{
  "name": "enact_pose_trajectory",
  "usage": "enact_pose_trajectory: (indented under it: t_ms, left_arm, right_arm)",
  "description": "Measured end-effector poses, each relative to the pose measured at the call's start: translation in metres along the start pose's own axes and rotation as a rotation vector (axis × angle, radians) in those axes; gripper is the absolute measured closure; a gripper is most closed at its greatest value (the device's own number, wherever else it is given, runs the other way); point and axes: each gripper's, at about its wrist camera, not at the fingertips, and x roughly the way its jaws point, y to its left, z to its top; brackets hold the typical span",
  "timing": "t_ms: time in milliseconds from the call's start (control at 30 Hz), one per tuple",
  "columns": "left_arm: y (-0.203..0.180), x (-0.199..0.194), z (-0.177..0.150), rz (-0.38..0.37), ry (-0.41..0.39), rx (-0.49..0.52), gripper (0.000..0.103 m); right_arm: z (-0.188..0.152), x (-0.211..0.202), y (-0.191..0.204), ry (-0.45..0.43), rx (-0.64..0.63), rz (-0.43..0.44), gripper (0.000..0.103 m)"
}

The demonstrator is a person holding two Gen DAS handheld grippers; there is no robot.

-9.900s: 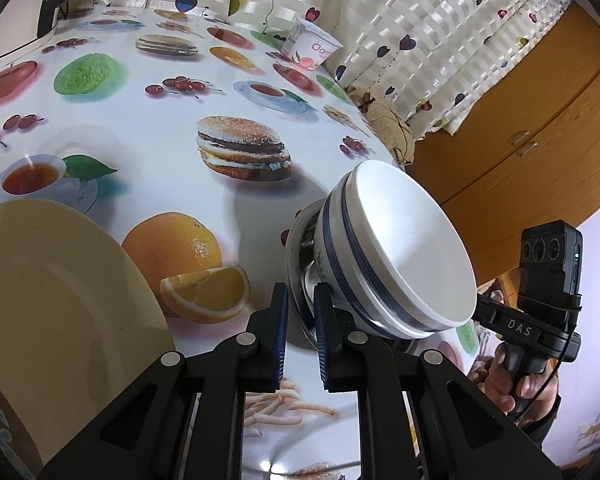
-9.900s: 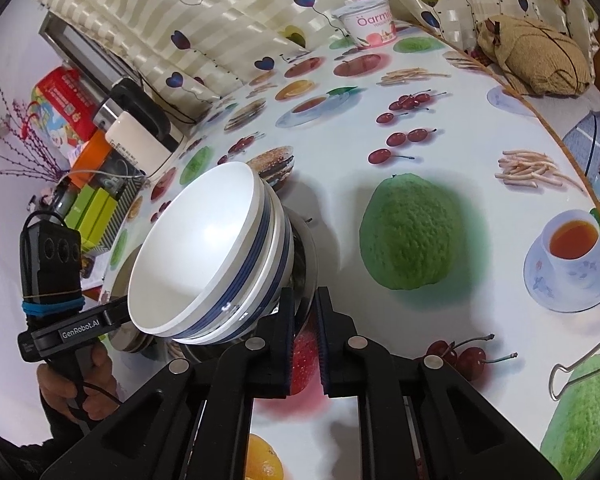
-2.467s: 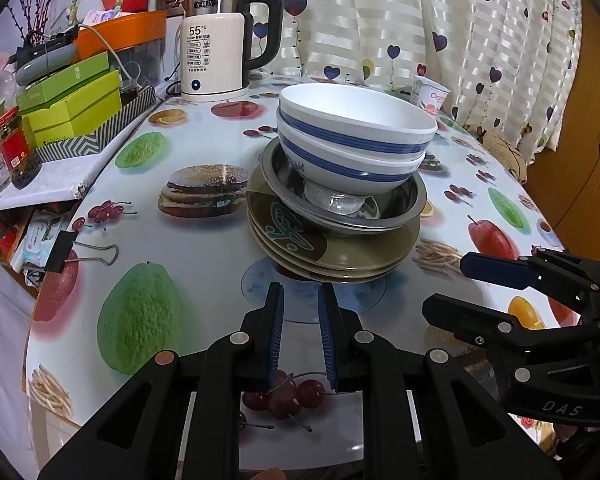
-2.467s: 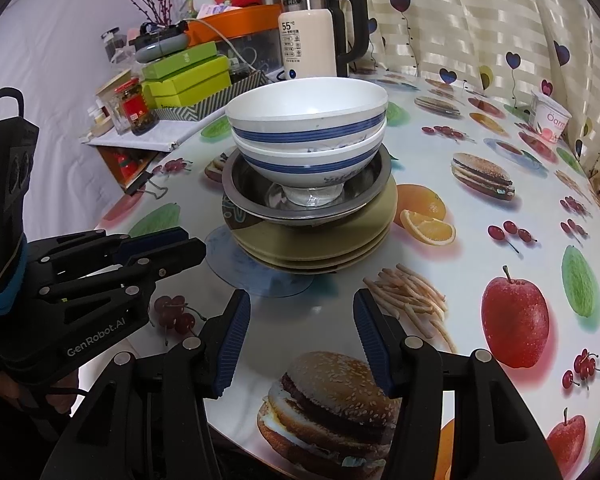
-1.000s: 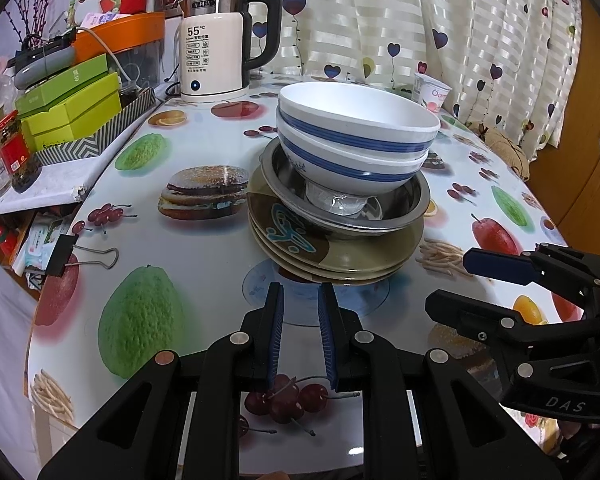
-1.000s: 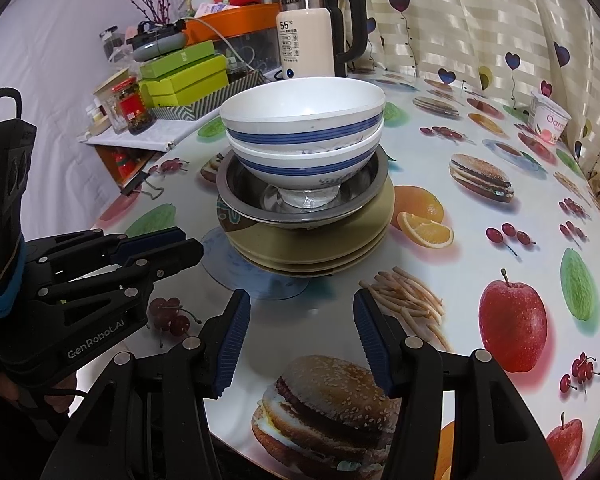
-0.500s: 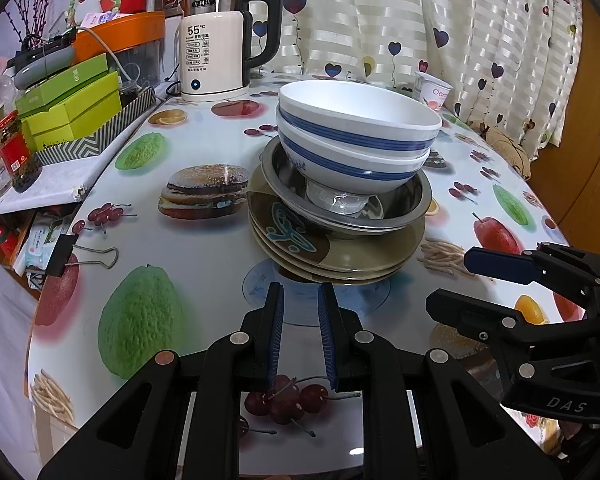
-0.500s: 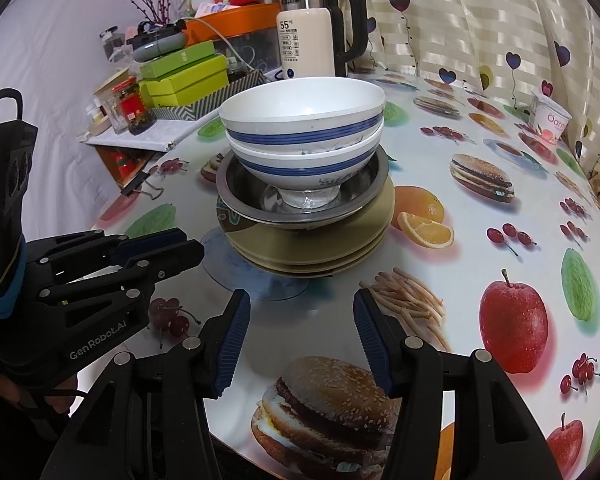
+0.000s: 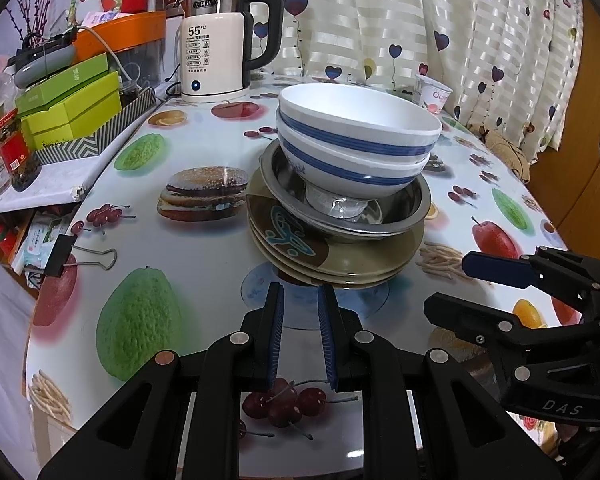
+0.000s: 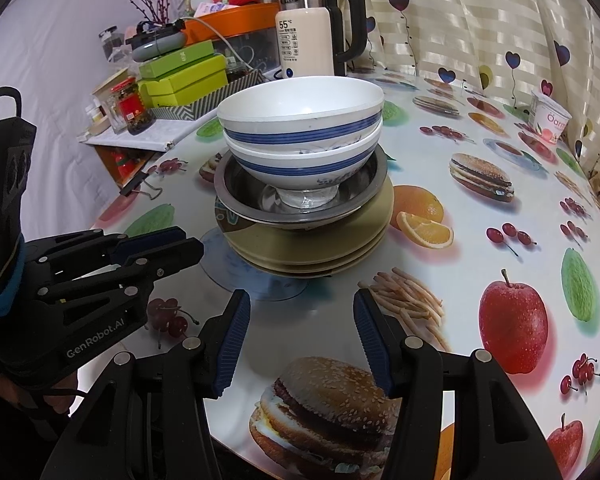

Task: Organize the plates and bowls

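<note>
Two white bowls with blue bands [image 9: 356,144] [image 10: 300,128] sit nested in a steel dish [image 9: 400,216] [image 10: 236,196]. The dish rests on a stack of olive plates [image 9: 300,240] [image 10: 324,240] on the table. My left gripper [image 9: 300,336] is empty, its jaws a narrow gap apart, just short of the stack's near edge; it also shows in the right wrist view [image 10: 160,248]. My right gripper [image 10: 302,336] is open and empty, in front of the stack; it shows in the left wrist view [image 9: 496,280] to the right of the stack.
An electric kettle [image 9: 216,40] [image 10: 312,36] stands at the back. Green boxes [image 9: 72,108] [image 10: 180,76] and jars [image 10: 132,108] sit on a side shelf at the left. A yogurt cup [image 9: 434,94] [image 10: 550,118] is far right by the curtain. A binder clip [image 9: 80,252] lies near the table's left edge.
9.9 s ago both grippers were shut at the rim of the tilted bowl-and-dish stack. Now the stack stands on the plates and both grippers are back from it. Almost no movement in the last second.
</note>
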Motion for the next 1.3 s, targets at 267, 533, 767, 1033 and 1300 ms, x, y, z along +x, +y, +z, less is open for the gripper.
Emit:
enact_pose_trajectory:
  t_ms: [267, 533, 767, 1033, 1300]
  left_arm:
    - [-0.0007, 0.0017, -0.0004, -0.004, 0.011, 0.002, 0.085]
    - [-0.0016, 0.0018, -0.0011, 0.001, 0.011, 0.006, 0.085]
    - [-0.002, 0.002, -0.0014, 0.003, 0.01, 0.011, 0.085]
    - [-0.0016, 0.0023, -0.0011, 0.003, 0.01, 0.012, 0.085]
    - [-0.0018, 0.0021, -0.0008, 0.003, 0.01, 0.012, 0.085]
  right_arm:
    - [0.0005, 0.0006, -0.0007, 0.0, -0.001, 0.0, 0.049]
    - [0.0008, 0.001, -0.0017, 0.001, -0.001, -0.001, 0.049]
    - [0.0008, 0.0008, -0.0005, 0.001, -0.001, 0.0, 0.049]
    - [0.0011, 0.0007, -0.0009, 0.001, -0.001, 0.0, 0.049]
    - [0.0016, 0.0012, -0.0014, 0.001, -0.001, 0.0, 0.049]
